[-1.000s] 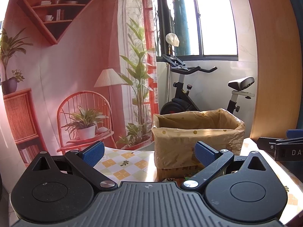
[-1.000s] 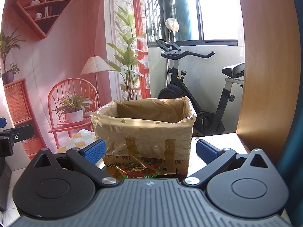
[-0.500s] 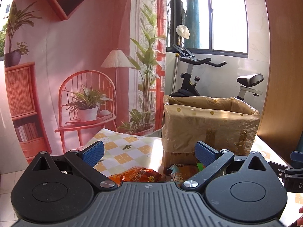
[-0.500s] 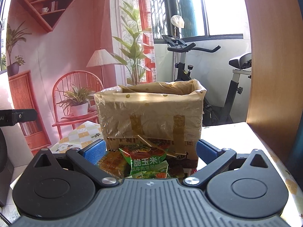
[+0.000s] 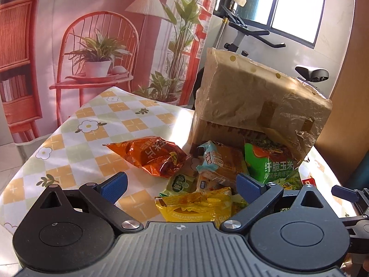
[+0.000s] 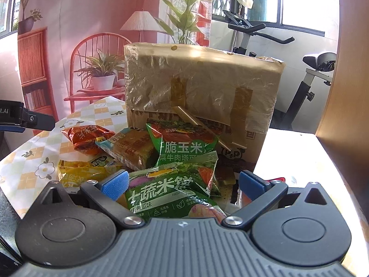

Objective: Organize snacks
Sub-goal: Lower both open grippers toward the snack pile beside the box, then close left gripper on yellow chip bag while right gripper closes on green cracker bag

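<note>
Left gripper (image 5: 181, 184): jaws wide apart, empty; yellow packet (image 5: 196, 206) at lower centre
Right gripper (image 6: 183, 182): spread, empty; green packet (image 6: 175, 184) between fingers
Box (image 6: 200, 87): centre, behind snacks

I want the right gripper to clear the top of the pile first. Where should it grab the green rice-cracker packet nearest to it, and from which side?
Take the green rice-cracker packet across its puffy middle, coming from the near side where the open right gripper already straddles it. It lies on top of the other snacks with both side edges free; its crimped top edge leans toward the box, so that end is more crowded.
</note>
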A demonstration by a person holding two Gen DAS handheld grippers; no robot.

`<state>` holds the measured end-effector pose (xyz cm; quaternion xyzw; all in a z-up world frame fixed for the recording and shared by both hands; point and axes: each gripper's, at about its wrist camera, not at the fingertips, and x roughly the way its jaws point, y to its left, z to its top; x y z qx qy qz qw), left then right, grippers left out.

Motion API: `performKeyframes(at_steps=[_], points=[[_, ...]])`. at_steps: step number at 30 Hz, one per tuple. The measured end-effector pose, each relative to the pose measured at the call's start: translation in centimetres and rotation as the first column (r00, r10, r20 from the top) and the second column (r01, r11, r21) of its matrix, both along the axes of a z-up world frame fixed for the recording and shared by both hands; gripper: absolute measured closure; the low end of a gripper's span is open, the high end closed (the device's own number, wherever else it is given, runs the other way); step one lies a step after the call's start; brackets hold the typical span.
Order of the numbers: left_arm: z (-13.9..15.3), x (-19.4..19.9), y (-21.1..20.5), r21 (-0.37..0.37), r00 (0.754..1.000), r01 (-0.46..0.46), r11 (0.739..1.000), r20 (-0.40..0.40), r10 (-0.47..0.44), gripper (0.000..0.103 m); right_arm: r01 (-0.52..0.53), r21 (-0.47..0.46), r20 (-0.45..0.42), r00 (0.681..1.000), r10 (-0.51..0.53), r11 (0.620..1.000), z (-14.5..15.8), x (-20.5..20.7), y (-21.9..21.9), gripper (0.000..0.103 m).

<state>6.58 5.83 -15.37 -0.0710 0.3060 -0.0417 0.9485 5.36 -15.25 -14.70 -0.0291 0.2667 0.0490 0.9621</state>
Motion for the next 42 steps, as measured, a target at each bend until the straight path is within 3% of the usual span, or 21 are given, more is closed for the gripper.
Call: performKeyframes(at_steps=[8,14,20,25,28,29,30,37,42], points=[[-2.9,0.4,-1.5,0.029,0.996,0.069,0.997,-0.06,-0.067,0.004,-0.074,-0.01,-0.059,0.996,0.073,0.997,-2.4,1.7,0.6,0.0],[-4.4,0.6,-2.4,0.05,0.99,0.081,0.995,-0.115,-0.075,0.004,-0.063,0.004,-0.114,0.992,0.063,0.998,-3.9,3.0,0.1,0.0],[-5.6,1.1,-2.9,0.036,0.984,0.101,0.994,-0.152,-0.094,0.004,-0.06,-0.008,-0.106,0.993,0.059,0.998,-4.3,2.7,0.1,0.0],[-6.4,1.2,-3.6,0.074,0.982,0.087,0.994,-0.171,-0.073,0.004,-0.054,-0.004,-0.101,0.993,0.054,0.999,-4.7,2.6,-0.1,0.0],[-6.8,1.3,-4.1,0.088,0.978,0.108,0.99,-0.189,-0.09,0.006,-0.041,0.011,-0.104,0.994,0.042,0.999,-5.0,2.5,-0.2,0.0],[-6.9,1.2,-4.2,0.086,0.976,0.118,0.989,-0.192,-0.1,0.011,-0.04,0.011,-0.103,0.994,0.041,0.999,-5.0,2.4,-0.3,0.0],[-6.9,1.1,-4.2,0.075,0.975,0.132,0.988,-0.189,-0.116,0.019,-0.042,0.009,-0.102,0.994,0.043,0.999,-5.0,2.4,-0.2,0.0],[-6.5,0.5,-4.4,0.085,0.98,0.131,0.988,-0.164,-0.116,0.026,-0.042,0.022,-0.118,0.992,0.044,0.999,-5.2,2.4,-0.6,0.0],[-5.2,-0.3,-4.4,0.092,0.988,0.12,0.989,-0.109,-0.11,0.027,-0.057,0.004,-0.096,0.994,0.058,0.998,-4.4,1.4,-0.5,0.016]])
